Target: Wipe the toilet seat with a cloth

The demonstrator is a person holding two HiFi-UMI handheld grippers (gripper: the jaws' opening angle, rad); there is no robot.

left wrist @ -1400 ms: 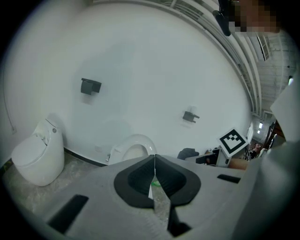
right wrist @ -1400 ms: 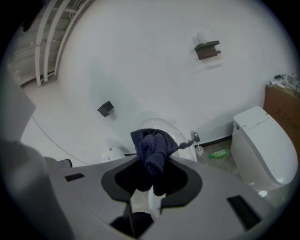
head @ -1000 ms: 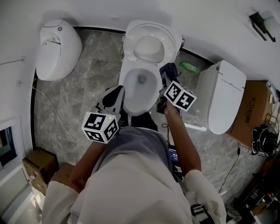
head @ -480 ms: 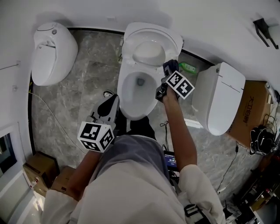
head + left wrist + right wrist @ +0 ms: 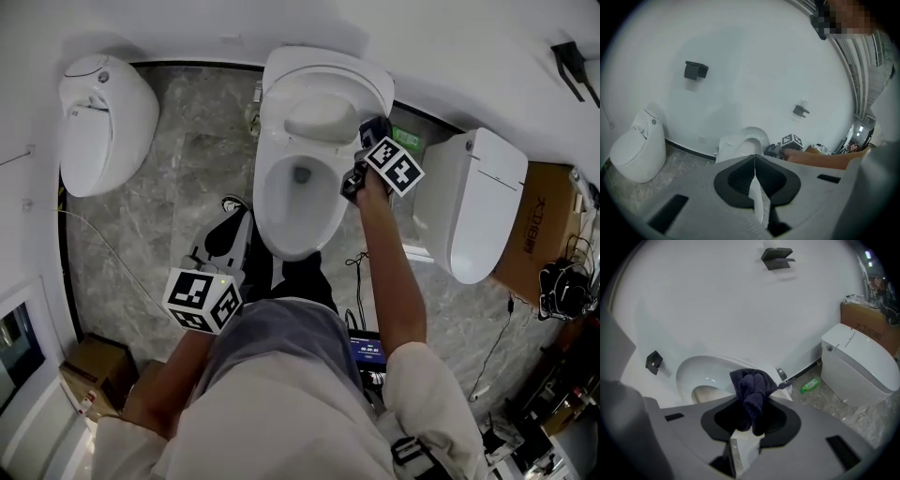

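The white toilet (image 5: pixel 292 192) stands in the middle of the head view with its lid (image 5: pixel 319 89) raised against the wall. My right gripper (image 5: pixel 368 142) hovers over the seat's back right rim, shut on a bunched dark blue cloth (image 5: pixel 374 129). In the right gripper view the cloth (image 5: pixel 751 392) hangs out of the right gripper (image 5: pixel 749 420) in front of the lid (image 5: pixel 705 373). My left gripper (image 5: pixel 229 236) stays low by the bowl's front left, shut and holding nothing. The left gripper view shows the left gripper (image 5: pixel 754 158) with its jaws meeting, and the toilet (image 5: pixel 740 144) beyond.
A second white toilet (image 5: pixel 98 117) stands at the left and a third (image 5: pixel 480 202) at the right. A green bottle (image 5: pixel 409 141) lies on the marble floor between the middle and right toilets. Cardboard boxes sit at the right (image 5: pixel 542 234) and lower left (image 5: pixel 89 370).
My right gripper has carried the cloth further up along the toilet's right side to the back of the rim. My left gripper has drifted slightly away from the bowl, still shut.
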